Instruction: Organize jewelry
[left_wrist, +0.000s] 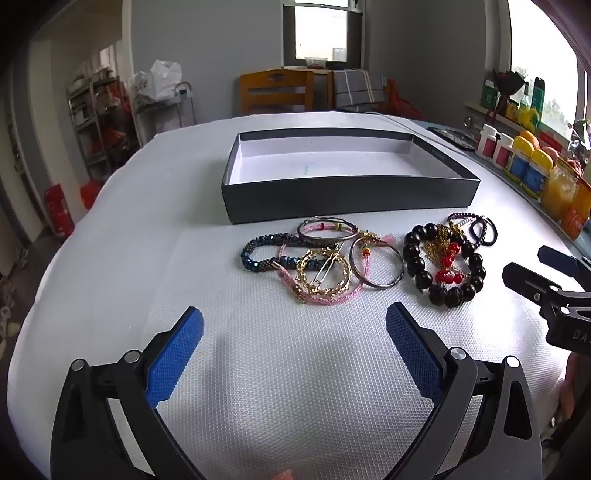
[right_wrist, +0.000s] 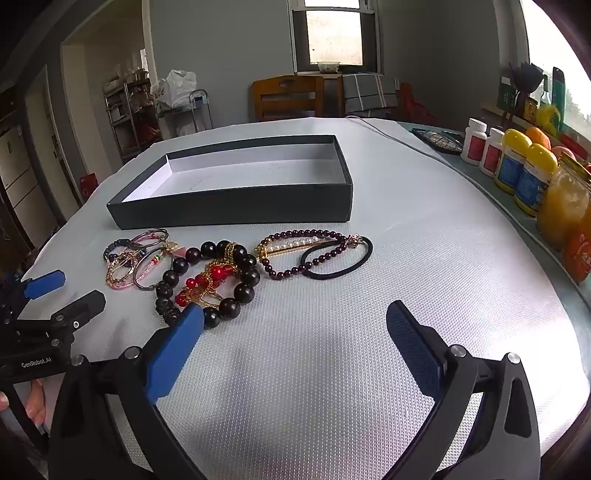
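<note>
Both the left gripper (left_wrist: 294, 330) and right gripper (right_wrist: 295, 325) hang spread apart and empty; the tangled bracelets (left_wrist: 321, 264) near the box (left_wrist: 347, 195) risk lifting together and snagging.

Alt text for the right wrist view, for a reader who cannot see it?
The right gripper hovers with jaws wide open and empty over a white textured table cover, just short of a pile of bracelets and beads. Behind the pile sits an empty dark box with a white inside; the left gripper enters at left.
</note>
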